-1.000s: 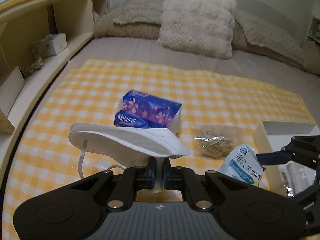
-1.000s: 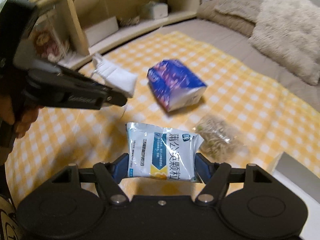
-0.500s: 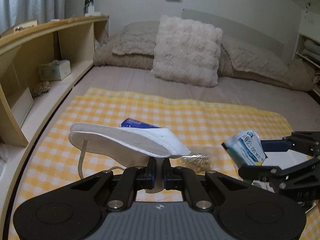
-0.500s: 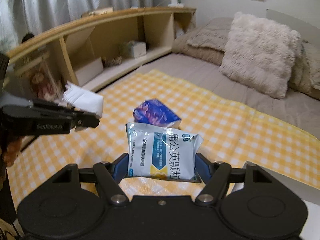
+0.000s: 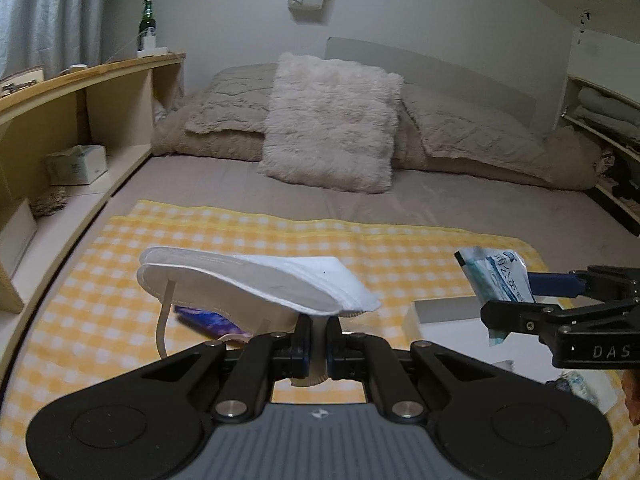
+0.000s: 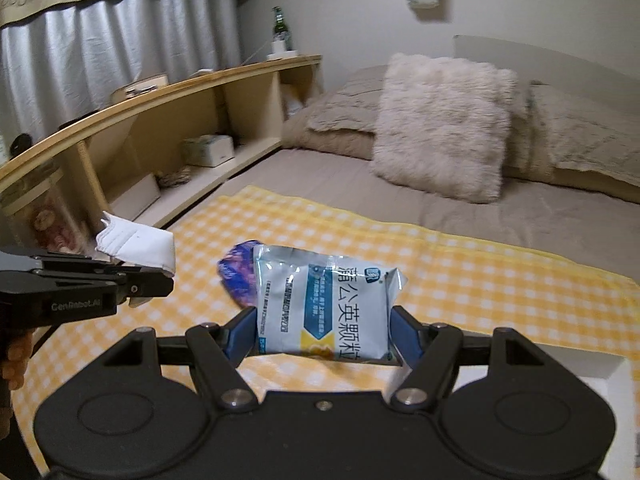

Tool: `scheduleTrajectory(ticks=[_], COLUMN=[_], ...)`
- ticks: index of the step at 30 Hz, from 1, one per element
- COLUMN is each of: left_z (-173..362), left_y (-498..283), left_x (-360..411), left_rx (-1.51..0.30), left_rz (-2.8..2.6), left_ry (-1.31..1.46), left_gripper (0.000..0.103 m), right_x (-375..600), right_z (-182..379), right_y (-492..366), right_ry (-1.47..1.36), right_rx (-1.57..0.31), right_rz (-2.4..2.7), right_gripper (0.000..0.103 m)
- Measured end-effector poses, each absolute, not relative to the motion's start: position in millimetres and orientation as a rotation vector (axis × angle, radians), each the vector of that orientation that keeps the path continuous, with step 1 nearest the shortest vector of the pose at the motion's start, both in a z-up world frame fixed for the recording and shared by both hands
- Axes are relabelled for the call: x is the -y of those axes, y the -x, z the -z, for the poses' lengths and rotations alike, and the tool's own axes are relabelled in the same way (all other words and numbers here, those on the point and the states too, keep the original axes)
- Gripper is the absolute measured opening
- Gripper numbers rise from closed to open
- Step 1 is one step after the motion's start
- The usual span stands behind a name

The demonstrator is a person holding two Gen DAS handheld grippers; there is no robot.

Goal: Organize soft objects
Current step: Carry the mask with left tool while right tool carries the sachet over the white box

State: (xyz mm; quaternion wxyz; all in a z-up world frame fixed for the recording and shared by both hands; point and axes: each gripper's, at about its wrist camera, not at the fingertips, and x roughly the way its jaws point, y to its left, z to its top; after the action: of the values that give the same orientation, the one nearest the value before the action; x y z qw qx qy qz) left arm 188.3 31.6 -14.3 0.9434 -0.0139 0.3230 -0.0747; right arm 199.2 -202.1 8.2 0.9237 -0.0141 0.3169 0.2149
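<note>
Both our grippers have lifted off the yellow checked cloth [image 5: 360, 248]. Our left gripper [image 5: 317, 338] pinches the white face mask [image 5: 256, 280]; our right gripper [image 6: 324, 334] clamps the medicine sachet [image 6: 326, 304] above the purple tissue pack [image 6: 236, 276].

You've got a white folded face mask [image 5: 256, 284] lying flat at your left view's centre; the pale-blue printed sachet [image 6: 326, 306] stands upright; a purple tissue pack [image 6: 236, 276] at its 9 o'clock.

bed [image 5: 460, 204] | checked cloth [image 5: 400, 256], pillows [image 5: 332, 128]; purple pack [image 6: 236, 276], perhaps tissues
</note>
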Motion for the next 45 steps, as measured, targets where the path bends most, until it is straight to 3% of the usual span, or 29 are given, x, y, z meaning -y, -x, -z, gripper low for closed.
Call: scheduleTrajectory(ticks=[24,37,39,41,45], left_z=[45.2,113.7,123.1,131.3,139.4], left_y=[-232.0,-286.9,-296.4,-302.2,-307.9], left_x=[122.5,176.6,179.5,183.1,184.7], left_rx=[-0.715,-0.930,-0.957,-0.983,-1.008], left_rz=[0.393,0.537,0.538,0.544,0.527], left_ry=[-0.011,-0.102,-0.105,-0.115,-0.128], left_gripper=[0.011,0.012,0.023,0.054,0.062], right_x=[352.5,398.5,400.9,402.5,402.4], right_z=[7.5,50.8,57.0,63.4,77.3], right_y=[-197.2,-218.6,-222.0,-225.6,-234.1], right_ry=[-0.018,0.015,0.022,0.030,0.051], right_rx=[-0.687,-0.868,-0.889,-0.908,-0.951], right_rz=[-0.154,-0.070,-0.074,-0.082,-0.089], right_gripper=[0.072,0.072,0.072,0.072,0.072])
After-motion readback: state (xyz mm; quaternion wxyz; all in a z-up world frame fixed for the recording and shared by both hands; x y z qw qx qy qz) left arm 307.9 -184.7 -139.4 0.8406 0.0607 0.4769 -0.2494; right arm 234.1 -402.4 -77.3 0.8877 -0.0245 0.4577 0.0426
